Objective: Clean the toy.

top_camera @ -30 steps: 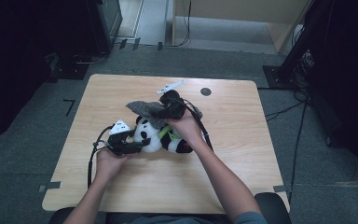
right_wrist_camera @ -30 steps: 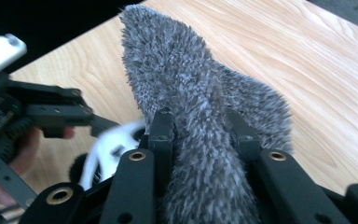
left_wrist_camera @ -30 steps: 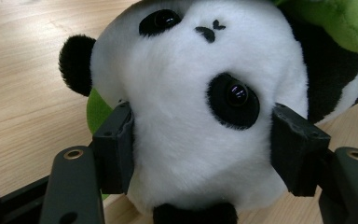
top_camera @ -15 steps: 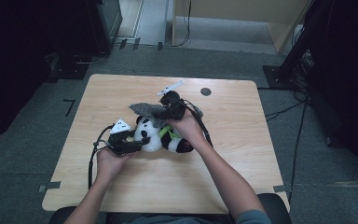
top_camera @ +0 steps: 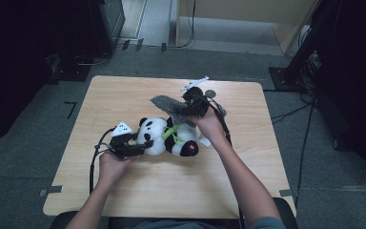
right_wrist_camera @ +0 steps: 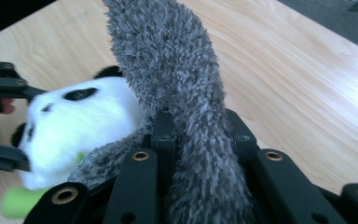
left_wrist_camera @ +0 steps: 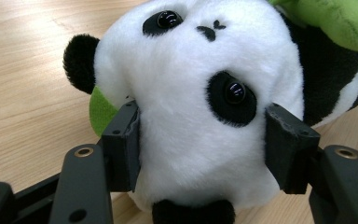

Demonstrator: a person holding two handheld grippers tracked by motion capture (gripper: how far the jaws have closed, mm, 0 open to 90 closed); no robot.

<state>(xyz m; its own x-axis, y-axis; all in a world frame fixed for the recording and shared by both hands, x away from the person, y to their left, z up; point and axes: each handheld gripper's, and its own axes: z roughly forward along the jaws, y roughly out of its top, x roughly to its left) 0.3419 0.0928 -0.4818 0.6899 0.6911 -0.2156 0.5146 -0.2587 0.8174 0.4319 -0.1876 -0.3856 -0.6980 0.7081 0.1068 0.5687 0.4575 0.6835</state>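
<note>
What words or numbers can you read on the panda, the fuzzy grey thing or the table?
None: no words, numbers or brand names can be read.
The panda toy has only a stitched nose and mouth, no label showing.
The grey fuzzy cloth has no tag in sight.
The table has a small dark round mark near its far edge, too small to tell whether anything is written on it.

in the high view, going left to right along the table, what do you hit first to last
left claw → panda plush → grey furry cloth → right claw
</note>
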